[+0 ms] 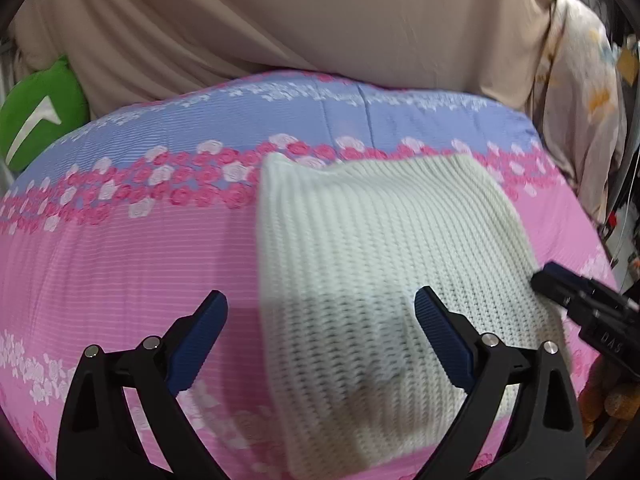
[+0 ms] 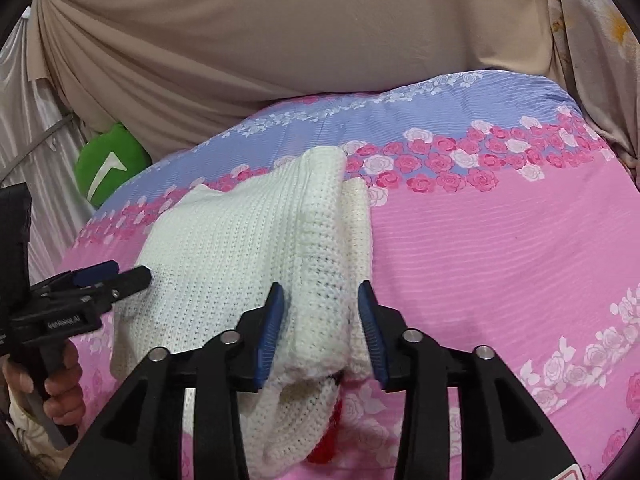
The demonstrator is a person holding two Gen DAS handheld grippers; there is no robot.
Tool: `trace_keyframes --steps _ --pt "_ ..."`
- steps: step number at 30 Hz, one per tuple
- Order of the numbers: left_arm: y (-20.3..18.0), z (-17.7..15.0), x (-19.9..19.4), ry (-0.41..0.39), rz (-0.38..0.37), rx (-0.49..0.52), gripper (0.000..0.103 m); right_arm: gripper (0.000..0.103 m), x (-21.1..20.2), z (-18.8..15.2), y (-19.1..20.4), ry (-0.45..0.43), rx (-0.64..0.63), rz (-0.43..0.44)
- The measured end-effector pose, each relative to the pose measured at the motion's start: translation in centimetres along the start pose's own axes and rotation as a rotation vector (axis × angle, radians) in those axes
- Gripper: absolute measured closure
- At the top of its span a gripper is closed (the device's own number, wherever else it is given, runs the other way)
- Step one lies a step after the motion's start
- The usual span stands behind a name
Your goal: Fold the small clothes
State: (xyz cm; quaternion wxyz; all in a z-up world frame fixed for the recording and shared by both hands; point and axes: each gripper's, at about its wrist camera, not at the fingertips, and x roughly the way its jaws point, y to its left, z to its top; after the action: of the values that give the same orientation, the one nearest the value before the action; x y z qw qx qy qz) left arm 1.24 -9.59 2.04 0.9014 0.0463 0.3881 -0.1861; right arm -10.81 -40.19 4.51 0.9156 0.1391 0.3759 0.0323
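Two grippers over one white knit garment [image 1: 384, 264] lying on a bed w/ a pink-and-blue rose-print bedspread [image 1: 120, 264].

Left gripper [image 1: 320, 340]: jaws spread wide, nothing between them. Left-wrist view has the right-hand blue pad over the knit and the left-hand pad over bare bedspread, just past the garment's left edge. Touching or hovering, can't tell. Image is a bit blurred here. In the right-wrist view the same gripper [image 2: 132, 274] shows at the far left, tips at the garment's left edge, w/ the person's hand [image 2: 56, 384] around its grip.

Right gripper [image 2: 320, 328]: jaws partly parted, w/ a thick folded roll of the knit lying between the blue pads. Left pad looks to be against the fabric, right pad just beside it; whether they actually pinch it, can't tell. From the left-wrist view its dark tip [image 1: 560, 284] sits at the garment's right edge.

Garment: ribbed knit, mostly flat across the mid bed, right side doubled over into a raised fold w/ a second cream layer under it. Something red [image 2: 328, 440] peeks out below the fold, near edge; too hidden to ID.

Beige sheet [image 2: 280, 40] hangs behind the bed. Green cushion [image 1: 40, 112] w/ white mark sits at the far left corner.
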Motion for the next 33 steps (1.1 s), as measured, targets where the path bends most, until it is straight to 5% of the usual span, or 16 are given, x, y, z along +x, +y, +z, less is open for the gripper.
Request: trace_keyframes --steps 2,8,14,24,27,29,33 --pt "1.2 0.1 -0.1 0.014 -0.026 -0.038 0.007 0.039 0.6 -0.3 -0.7 0.028 0.027 0.006" --pt "1.7 -0.6 3.2 0.114 -0.089 -0.089 0.007 0.033 3.8 -0.8 -2.5 0.132 0.165 0.160" --pt "0.0 -0.1 4.9 0.130 -0.131 -0.058 0.005 0.025 5.6 0.0 -2.2 0.155 0.180 0.213" --pt "-0.8 0.4 6.5 0.117 -0.124 -0.041 0.005 0.022 7.4 1.3 -1.0 0.137 0.131 0.210" --pt "-0.8 0.4 6.6 0.107 -0.134 -0.032 0.005 0.032 7.8 1.6 -0.9 0.126 0.137 0.225" --pt "-0.9 0.6 6.2 0.092 -0.153 -0.023 0.018 0.052 7.7 1.6 -1.1 0.122 0.162 0.261" --pt "-0.8 2.0 3.4 0.021 -0.188 0.017 0.059 0.065 5.3 2.9 0.1 0.047 0.127 0.272"
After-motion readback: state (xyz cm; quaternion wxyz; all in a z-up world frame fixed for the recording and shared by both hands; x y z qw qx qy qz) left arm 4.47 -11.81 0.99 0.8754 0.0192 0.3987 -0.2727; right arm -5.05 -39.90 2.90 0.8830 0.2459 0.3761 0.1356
